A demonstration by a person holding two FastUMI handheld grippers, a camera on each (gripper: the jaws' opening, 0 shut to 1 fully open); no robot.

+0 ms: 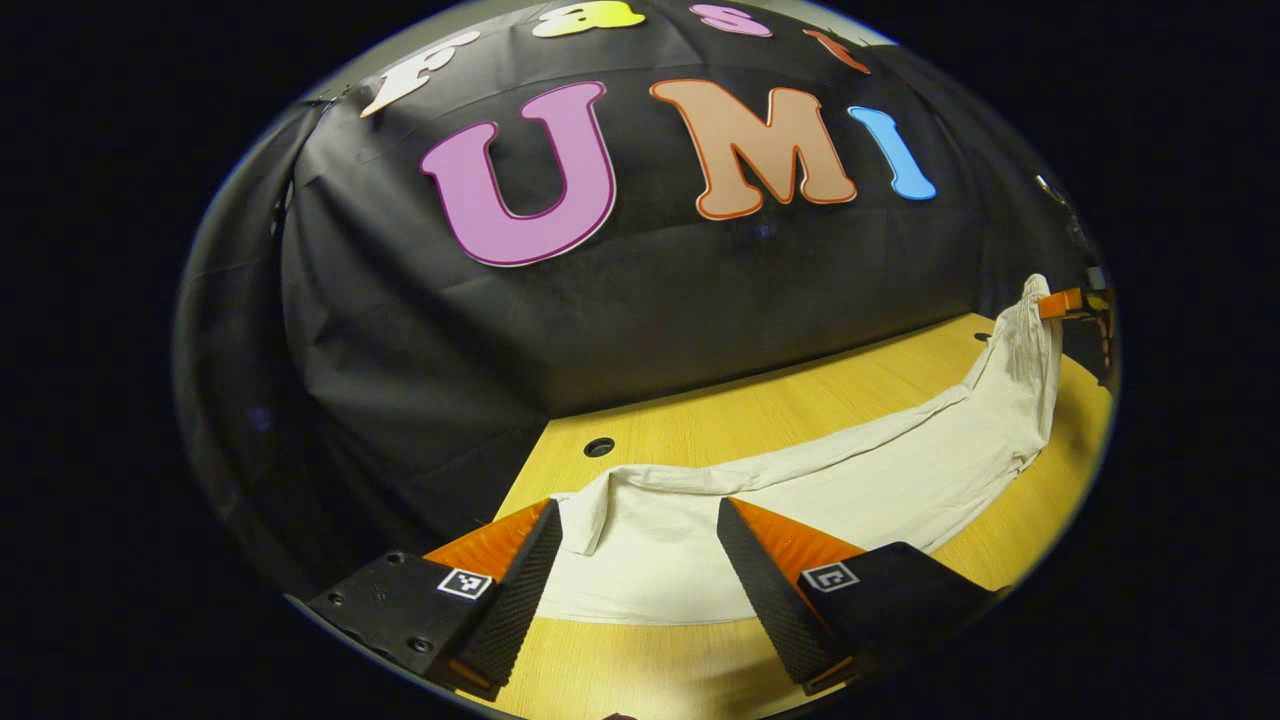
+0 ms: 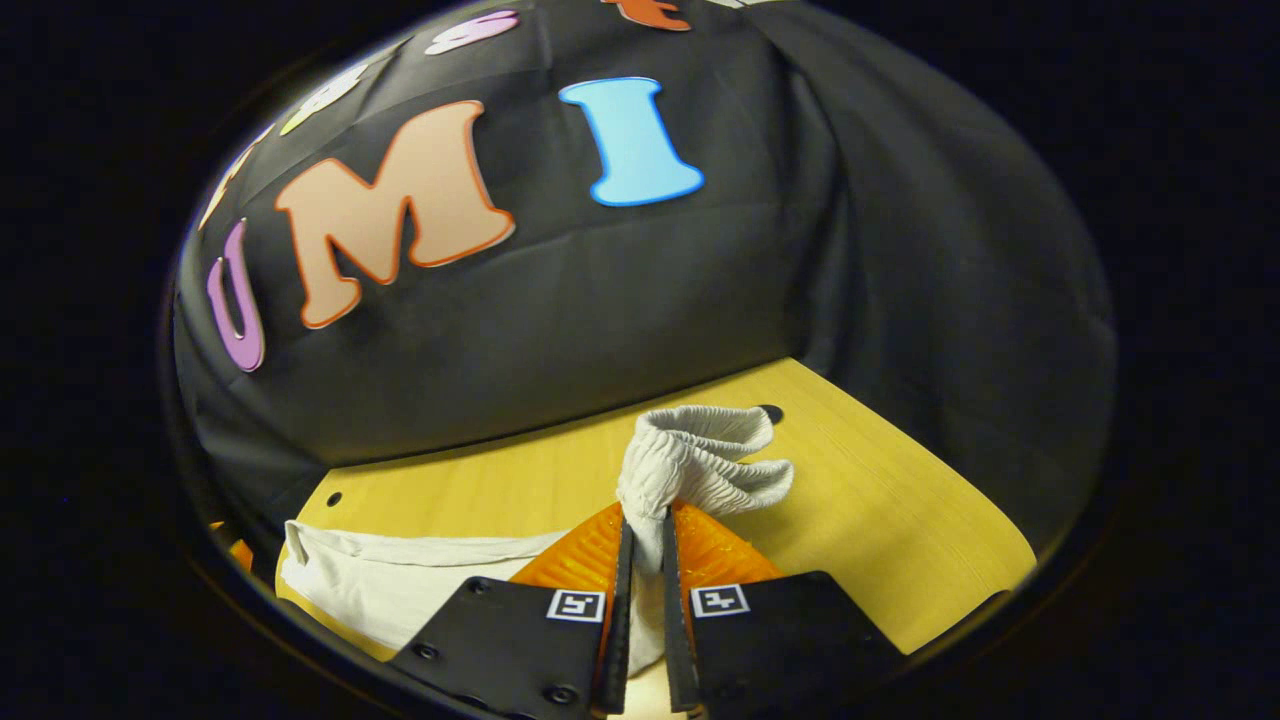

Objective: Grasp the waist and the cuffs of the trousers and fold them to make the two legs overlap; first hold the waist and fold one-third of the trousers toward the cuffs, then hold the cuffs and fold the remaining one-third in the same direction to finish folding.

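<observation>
While one pair of cream-white cloth trousers [image 1: 880, 480] lies stretched across the yellow wooden table [image 1: 760, 410], two grippers work at its ends. In the left gripper view, the left gripper [image 1: 640, 545] is released, its two fingers spread wide and low over the table, with one end of the trousers lying flat between them, untouched. From there the cloth runs to the far right, where it rises to the other gripper. In the right gripper view, the right gripper [image 2: 645, 545] is clenched on the trousers' bunched, ribbed end [image 2: 700, 465], lifted off the table, both fingers pressing it. Two dark round holes [image 1: 599, 447] mark the table's far edge.
</observation>
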